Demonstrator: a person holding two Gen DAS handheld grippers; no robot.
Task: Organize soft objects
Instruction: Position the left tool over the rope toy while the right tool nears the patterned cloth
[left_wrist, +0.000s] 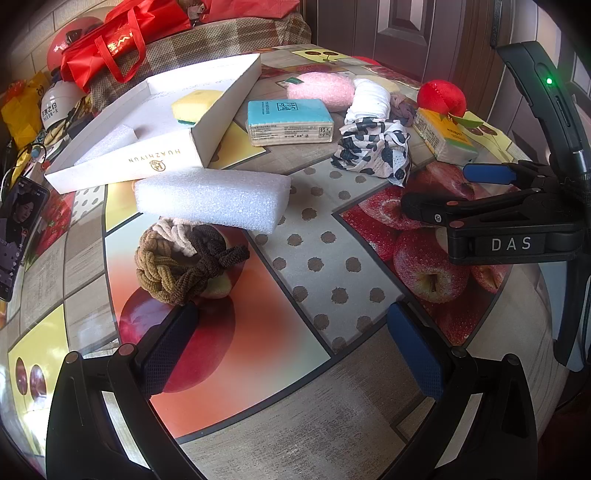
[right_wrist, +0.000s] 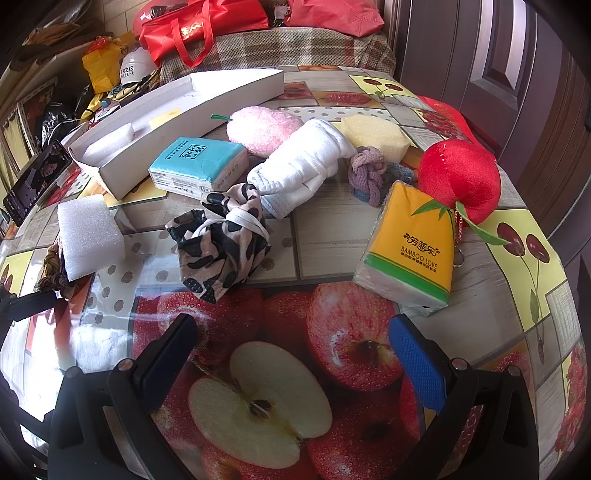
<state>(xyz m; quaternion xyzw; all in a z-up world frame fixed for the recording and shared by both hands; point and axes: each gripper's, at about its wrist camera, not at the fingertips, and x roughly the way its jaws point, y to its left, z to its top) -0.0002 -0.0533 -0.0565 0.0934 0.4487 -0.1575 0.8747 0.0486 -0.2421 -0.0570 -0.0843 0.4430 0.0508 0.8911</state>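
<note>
Now both my jaws hang released, empty; next, my left gripper (left_wrist: 291, 347) should close on the braided brown hair-tie bundle (left_wrist: 184, 258), bound for the shallow white cardboard box (left_wrist: 162, 162).

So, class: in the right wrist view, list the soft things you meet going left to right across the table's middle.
white foam block → spotted cloth → yellow tissue pack → red plush fruit
</note>
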